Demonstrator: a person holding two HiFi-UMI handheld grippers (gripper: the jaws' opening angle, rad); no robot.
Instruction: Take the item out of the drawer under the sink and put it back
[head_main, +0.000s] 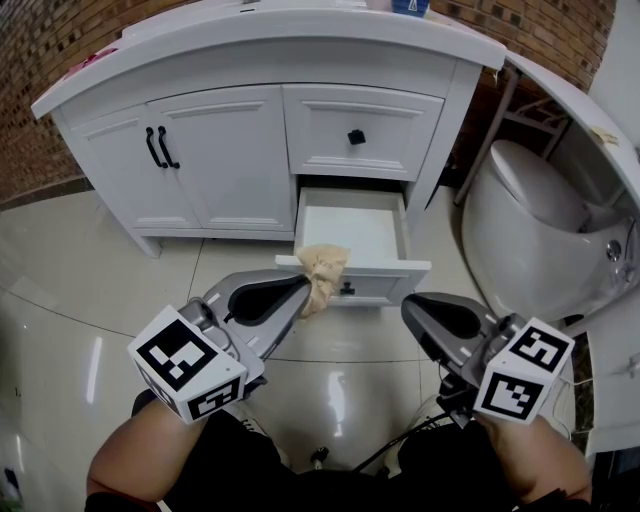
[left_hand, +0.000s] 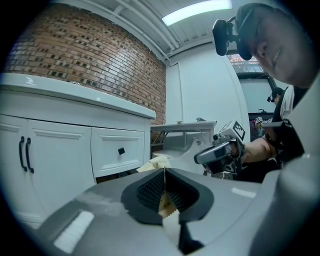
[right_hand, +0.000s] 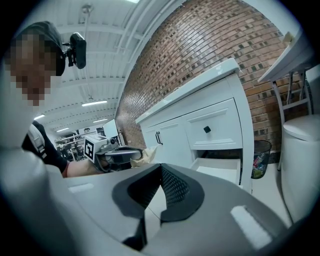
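Pinching the crumpled beige item in my left tool, I see it hanging at the open drawer's front edge, with the cavity just beyond, while my right tool sits closed and empty.

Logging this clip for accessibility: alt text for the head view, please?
The left claw grips a crumpled beige cloth over the front of the open drawer of a white sink cabinet. The right claw hangs empty beside it, with a white toilet at right.
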